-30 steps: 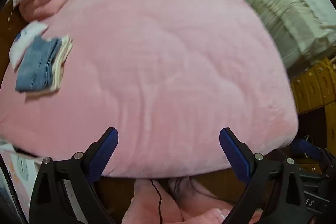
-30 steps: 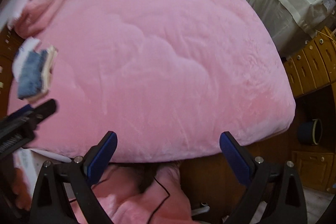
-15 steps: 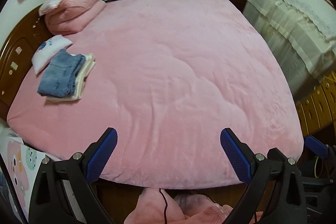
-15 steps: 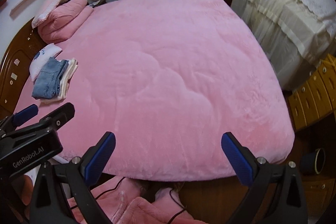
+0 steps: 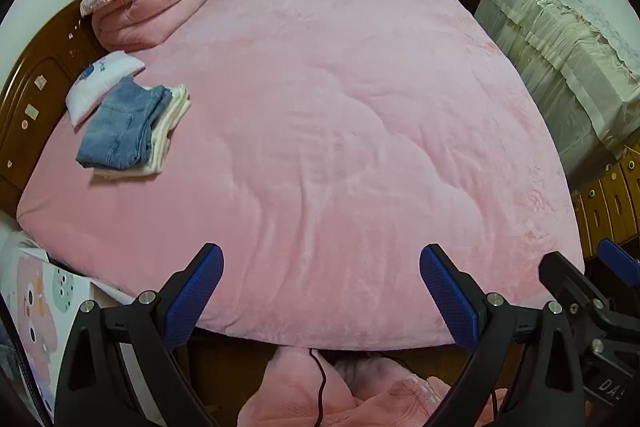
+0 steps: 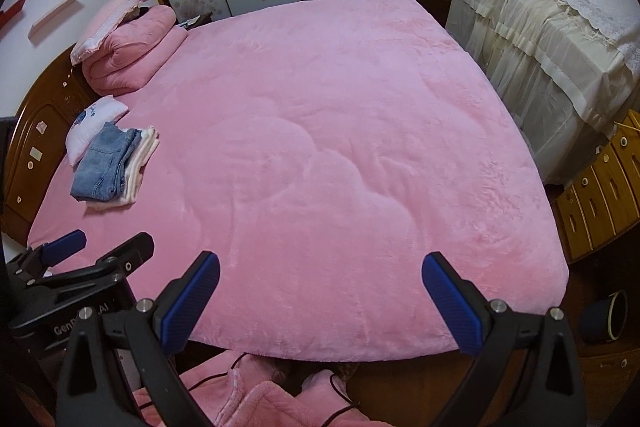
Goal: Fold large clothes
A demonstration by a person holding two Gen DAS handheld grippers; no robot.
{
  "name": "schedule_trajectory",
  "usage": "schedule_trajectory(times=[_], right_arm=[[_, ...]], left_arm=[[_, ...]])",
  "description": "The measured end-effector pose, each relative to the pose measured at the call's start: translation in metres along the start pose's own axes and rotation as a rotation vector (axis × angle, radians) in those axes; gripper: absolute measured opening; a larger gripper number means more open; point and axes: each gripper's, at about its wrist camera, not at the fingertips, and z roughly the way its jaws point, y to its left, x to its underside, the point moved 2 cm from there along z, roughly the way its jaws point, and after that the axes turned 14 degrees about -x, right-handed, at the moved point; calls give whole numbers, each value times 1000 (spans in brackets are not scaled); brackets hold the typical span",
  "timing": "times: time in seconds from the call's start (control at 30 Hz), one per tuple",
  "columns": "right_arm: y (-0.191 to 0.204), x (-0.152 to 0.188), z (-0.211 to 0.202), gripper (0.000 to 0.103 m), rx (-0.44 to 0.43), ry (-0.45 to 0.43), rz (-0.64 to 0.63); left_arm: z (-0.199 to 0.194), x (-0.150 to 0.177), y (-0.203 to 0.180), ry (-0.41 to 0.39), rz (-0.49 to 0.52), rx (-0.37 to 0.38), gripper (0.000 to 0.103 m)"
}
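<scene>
A wide bed with a pink plush cover (image 5: 340, 131) fills both views, also in the right wrist view (image 6: 320, 147). Folded blue jeans (image 5: 120, 127) lie on folded cream clothes (image 5: 168, 135) at its left side, also in the right wrist view (image 6: 106, 163). My left gripper (image 5: 320, 291) is open and empty above the near bed edge. My right gripper (image 6: 320, 295) is open and empty too. A crumpled pink garment (image 5: 320, 395) lies below the bed edge, also in the right wrist view (image 6: 260, 399), with a black cable over it.
A folded pink quilt with a pillow (image 5: 148, 3) and a small white pillow (image 5: 100, 83) sit near the wooden headboard (image 5: 36, 87). A cream-draped piece of furniture (image 6: 552, 47) and wooden drawers (image 6: 600, 187) stand right of the bed. A printed box (image 5: 36, 307) stands at the left.
Both views have tilted up and steadied, so the far wall and wardrobe doors now show. Both grippers stayed open and empty.
</scene>
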Motion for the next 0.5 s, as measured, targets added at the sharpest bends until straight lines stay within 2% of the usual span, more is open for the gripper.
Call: schedule_trajectory(times=[0.1,0.5], right_arm=[[9,-1,2,102,1,8,-26],[14,1,4,102,3,16,-23]], left_arm=[[-1,2,3,-10,5,-16,98],[1,6,12,-14,-8,13,98]])
